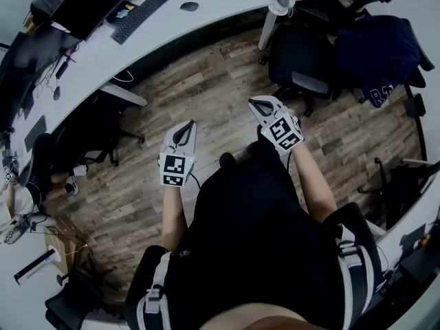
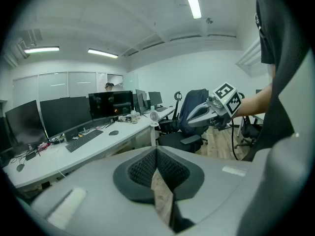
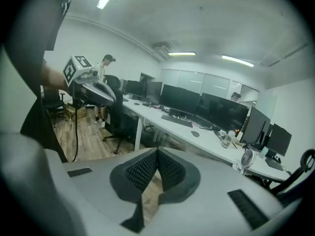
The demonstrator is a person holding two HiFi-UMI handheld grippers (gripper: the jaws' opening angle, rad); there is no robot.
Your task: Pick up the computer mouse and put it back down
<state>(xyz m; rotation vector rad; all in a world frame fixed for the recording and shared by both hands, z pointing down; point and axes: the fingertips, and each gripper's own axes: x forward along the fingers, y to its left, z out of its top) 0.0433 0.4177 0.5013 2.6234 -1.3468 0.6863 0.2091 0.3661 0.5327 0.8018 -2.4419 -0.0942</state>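
My white plastic left gripper point(image 1: 187, 128) and right gripper point(image 1: 258, 104) hang over the plank floor point(image 1: 206, 88), jaws pressed together on nothing, so the pick-up hasn't started, I judge. The small dark oval computer mouse point(image 1: 189, 6) sits well ahead on the long white desk point(image 1: 227, 5), beside the black keyboard point(image 1: 139, 16); next I must approach and open.

- The floor point(image 1: 206, 95) is made of brown wooden planks.
- A long white desk point(image 1: 220, 9) curves through the room, with a row of black monitors point(image 3: 179, 100) on it.
- Black office chairs point(image 1: 299, 64) stand near the desk.
- Long tube lamps point(image 2: 193, 1) shine on the white ceiling point(image 2: 147, 23).
- Glass panels point(image 2: 54, 85) form the far wall.
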